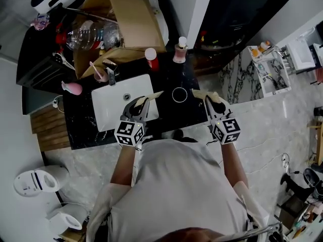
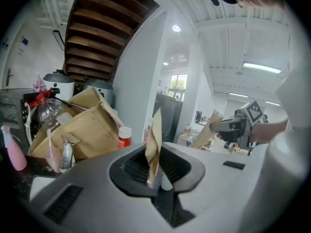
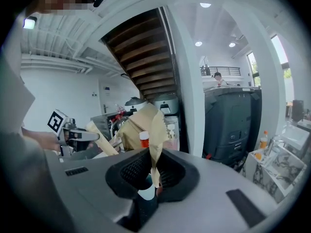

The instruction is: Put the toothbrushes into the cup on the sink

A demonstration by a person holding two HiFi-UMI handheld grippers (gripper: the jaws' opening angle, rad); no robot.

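Below, black counter (image 1: 81, 126), white sink (image 1: 112, 109).

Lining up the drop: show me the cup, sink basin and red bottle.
cup (image 1: 179, 95), head view, inside its open mouth.
sink basin (image 1: 113, 110), head view, bare white floor.
red bottle (image 1: 153, 63), head view, its red body.

Bare counter (image 1: 169, 77) surrounds the cup (image 1: 179, 94); a red-capped bottle (image 1: 150, 58) and cardboard box (image 1: 126, 19) stand behind.
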